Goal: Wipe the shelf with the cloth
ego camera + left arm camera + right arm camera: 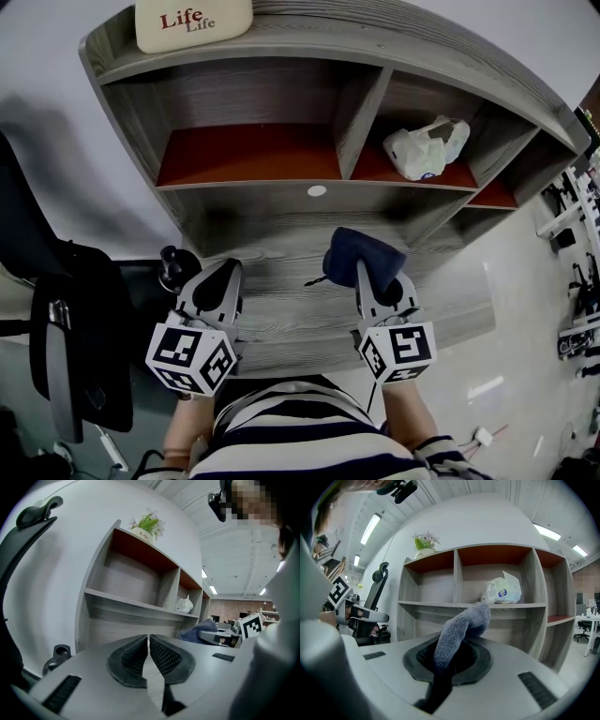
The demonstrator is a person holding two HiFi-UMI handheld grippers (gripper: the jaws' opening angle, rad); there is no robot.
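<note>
1. Your right gripper point(375, 278) is clamped on a dark blue cloth point(361, 251). The cloth bunches out past the jaw tips and points toward 12 o'clock, at the grey wood-grain shelf point(281, 300).
2. Your left gripper point(225, 270) sits at 9 o'clock from the right one, well apart from it. Its jaws are drawn in to a bare slit with nothing between them.
3. From above, the cloth lies over the lower wood panel. Whether it actually presses on the wood is unclear from these views, so treat the wipe as not yet started.
4. To wipe well, lead with the soft bunch of cloth so that fabric, not jaw tips, meets the wood. Hold the clamp firm and use long, overlapping strokes along the grain.
5. The left compartment point(248, 150) at 11 o'clock shows nothing inside, so it gives easy sweeping room.
6. An upright divider point(361, 117) stands at 12 o'clock. Slow down before it and work into its corner.
7. A white plastic bag point(427, 148) rests in the compartment at 1 o'clock. Wipe around it.
8. A black chair point(75, 347) crowds your left side at 8 o'clock. Open floor point(506, 309) lies at 3 o'clock.
</note>
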